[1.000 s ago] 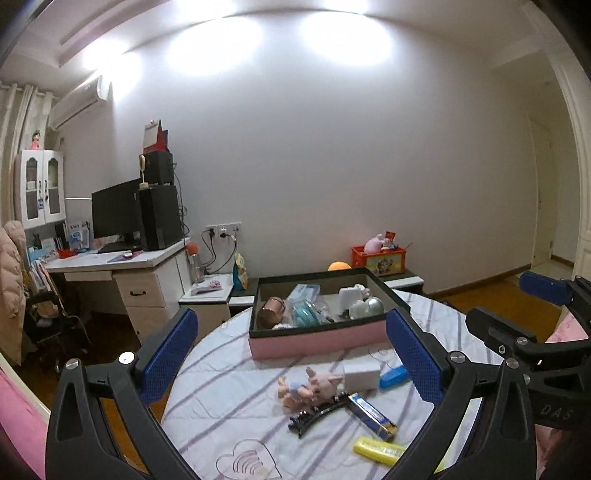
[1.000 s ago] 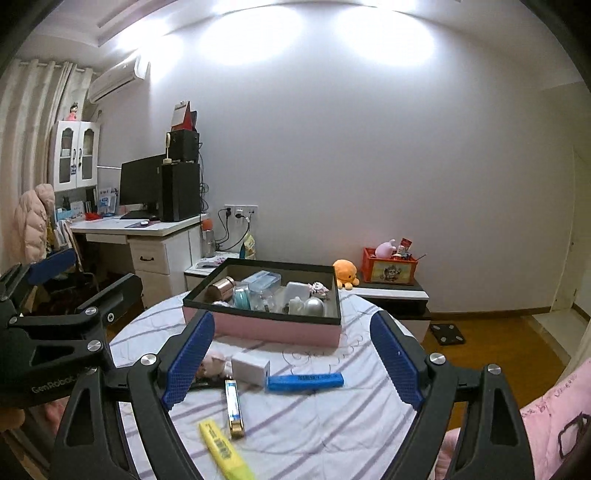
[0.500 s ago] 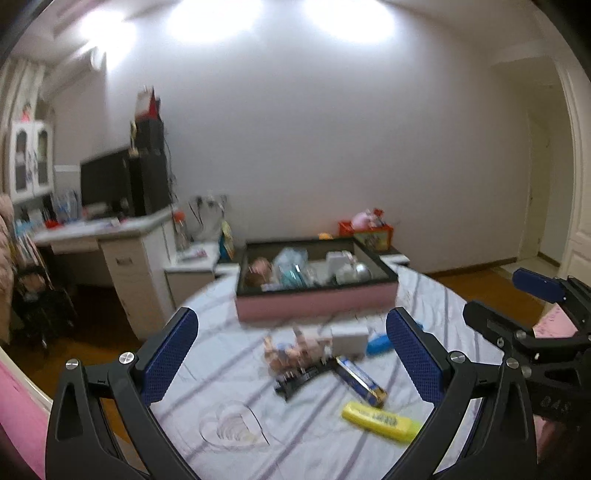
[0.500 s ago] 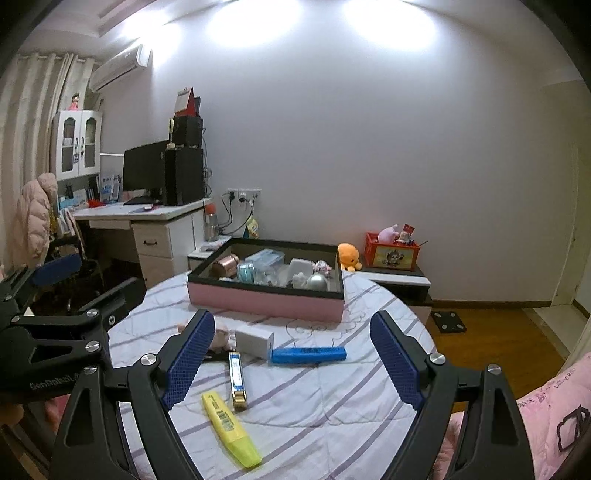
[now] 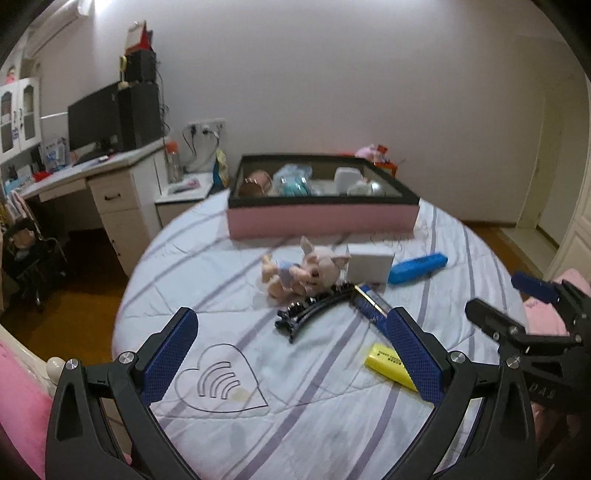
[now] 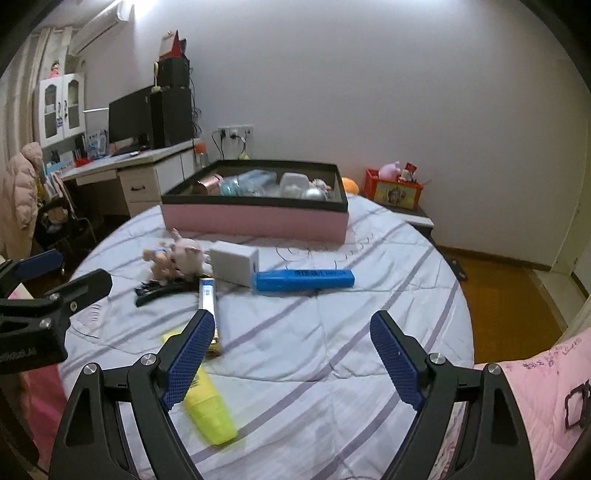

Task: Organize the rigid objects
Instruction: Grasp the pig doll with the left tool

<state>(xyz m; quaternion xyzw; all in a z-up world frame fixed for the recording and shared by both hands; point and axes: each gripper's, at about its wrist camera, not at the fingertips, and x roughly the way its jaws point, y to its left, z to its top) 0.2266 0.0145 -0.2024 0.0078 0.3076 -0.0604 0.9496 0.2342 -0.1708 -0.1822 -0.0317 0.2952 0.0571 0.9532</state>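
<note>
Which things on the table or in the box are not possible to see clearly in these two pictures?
- Yellow marker: both views, partly behind a gripper finger; label blurred.
- Contents of the pink box: both views, the front wall hides the lower parts; small and blurred.
- Blue marker: print too small in both views.
- Black hair clip: right view, motion blur smears it.

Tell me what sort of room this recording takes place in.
Probably a home bedroom or study: a white desk with a black monitor, a white wall air conditioner, and a quilt-covered round table.
</note>
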